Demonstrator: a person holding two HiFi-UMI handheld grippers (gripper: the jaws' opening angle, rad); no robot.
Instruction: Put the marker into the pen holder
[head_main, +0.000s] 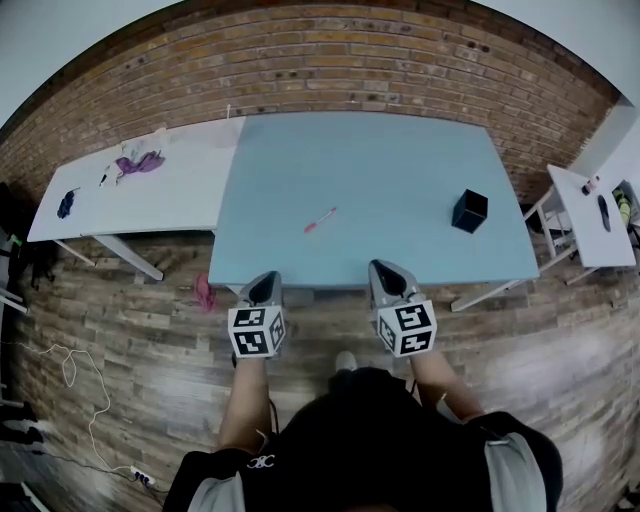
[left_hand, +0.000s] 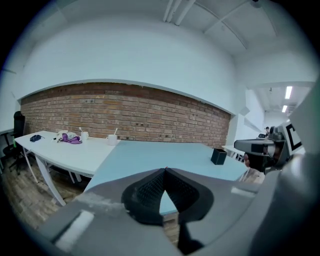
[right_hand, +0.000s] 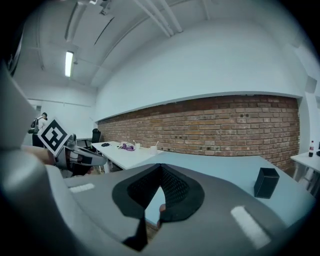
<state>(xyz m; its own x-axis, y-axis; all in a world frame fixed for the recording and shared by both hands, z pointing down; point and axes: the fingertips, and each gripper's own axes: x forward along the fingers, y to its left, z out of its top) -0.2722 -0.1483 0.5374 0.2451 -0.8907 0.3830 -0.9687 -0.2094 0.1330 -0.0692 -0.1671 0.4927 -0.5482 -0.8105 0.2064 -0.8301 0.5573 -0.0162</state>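
A pink marker (head_main: 320, 220) lies on the light blue table (head_main: 400, 170), near its front middle. The black square pen holder (head_main: 469, 210) stands upright at the table's right side, well apart from the marker; it also shows in the left gripper view (left_hand: 218, 156) and the right gripper view (right_hand: 266, 182). Both grippers hang side by side just in front of the table's near edge, off the tabletop. My left gripper (head_main: 264, 280) (left_hand: 165, 170) is shut with nothing in it. My right gripper (head_main: 386, 270) (right_hand: 160, 167) is also shut and holds nothing.
A white table (head_main: 180, 190) adjoins on the left, carrying a purple cloth (head_main: 138, 163) and cups. Another white table (head_main: 585, 235) stands at the right. A brick wall (head_main: 350, 70) runs behind. A pink rag (head_main: 203, 293) and a white cable (head_main: 70, 370) lie on the wooden floor.
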